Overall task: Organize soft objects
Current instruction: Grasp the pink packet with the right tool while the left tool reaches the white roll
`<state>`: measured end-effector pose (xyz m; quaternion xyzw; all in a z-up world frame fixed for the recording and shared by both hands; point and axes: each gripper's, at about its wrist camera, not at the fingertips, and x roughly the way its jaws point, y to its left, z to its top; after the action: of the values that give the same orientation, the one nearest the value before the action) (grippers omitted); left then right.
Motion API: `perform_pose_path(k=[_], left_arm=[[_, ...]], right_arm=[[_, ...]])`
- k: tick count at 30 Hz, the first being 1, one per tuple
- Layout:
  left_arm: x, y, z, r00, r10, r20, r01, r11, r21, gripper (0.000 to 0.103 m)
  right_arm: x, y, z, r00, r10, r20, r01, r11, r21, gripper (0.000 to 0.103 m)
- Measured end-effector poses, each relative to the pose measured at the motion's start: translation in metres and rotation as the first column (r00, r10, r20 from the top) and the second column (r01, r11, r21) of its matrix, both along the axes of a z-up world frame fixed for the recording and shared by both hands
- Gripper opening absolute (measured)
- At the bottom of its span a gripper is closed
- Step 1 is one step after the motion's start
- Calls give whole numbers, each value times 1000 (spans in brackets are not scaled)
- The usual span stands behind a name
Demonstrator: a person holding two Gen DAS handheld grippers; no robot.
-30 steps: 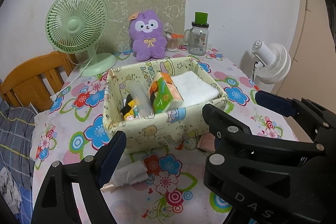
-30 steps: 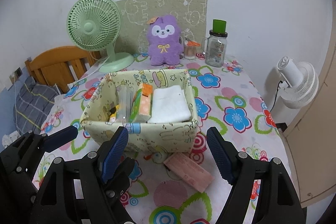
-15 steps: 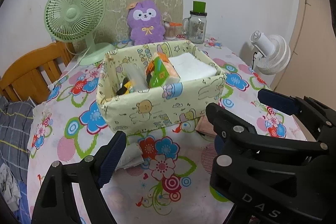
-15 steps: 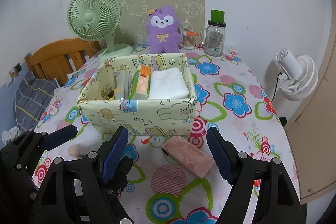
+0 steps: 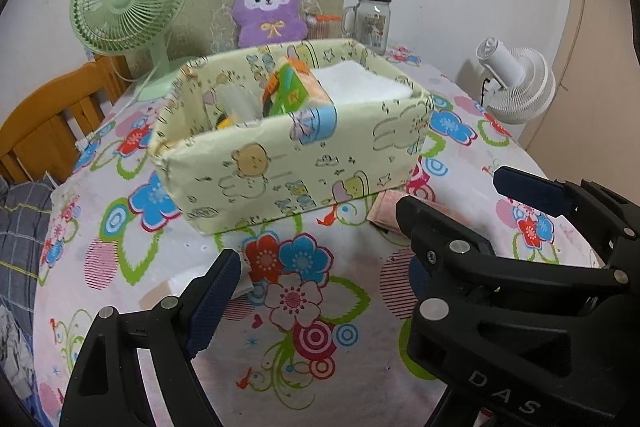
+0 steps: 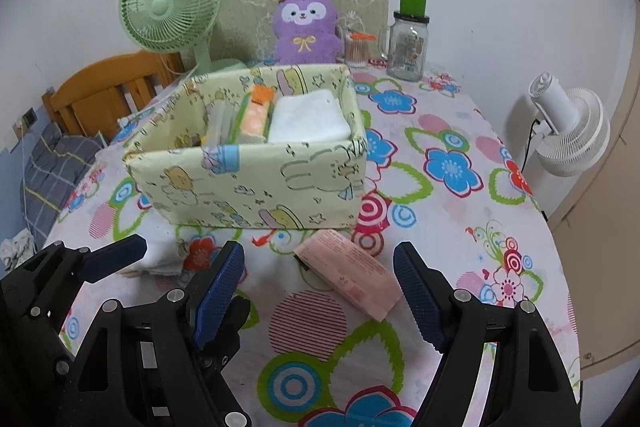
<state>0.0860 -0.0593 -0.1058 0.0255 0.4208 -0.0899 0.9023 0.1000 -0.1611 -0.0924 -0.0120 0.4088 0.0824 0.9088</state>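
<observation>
A flowered tablecloth [image 6: 448,131] covered the table, with a fabric storage box [image 6: 256,183] near its middle holding folded soft items. The pink tissue pack [image 6: 348,273] lay flat toward the near edge, just in front of the box. The right gripper [image 6: 320,299] hung over it, jaws wide and empty; the left gripper [image 5: 320,267], equally wide, hovered beside. A good pickup would likely straddle the pack's narrow width before closing gently.
</observation>
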Motion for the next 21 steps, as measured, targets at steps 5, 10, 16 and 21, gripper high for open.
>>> perform_pose_path(k=[5,10,16,21], left_arm=[[5,-4,-13,1000,-8,-26,8,1000,-6,88],[11,-8,-28,999,3,-54,-3,1000,-4,88],[17,-14,-40,997,11,-72,-9,1000,23,88],[24,-19,-49,995,6,-95,-3,999,33,88]], right_arm=[[7,-5,-15,1000,3,-27,-3,1000,-13,80],[14,-9,-29,998,9,-54,-11,1000,-28,80],[24,-14,-44,997,21,-80,-24,999,-42,80],[32,-17,-55,994,28,-102,-33,998,-54,80]])
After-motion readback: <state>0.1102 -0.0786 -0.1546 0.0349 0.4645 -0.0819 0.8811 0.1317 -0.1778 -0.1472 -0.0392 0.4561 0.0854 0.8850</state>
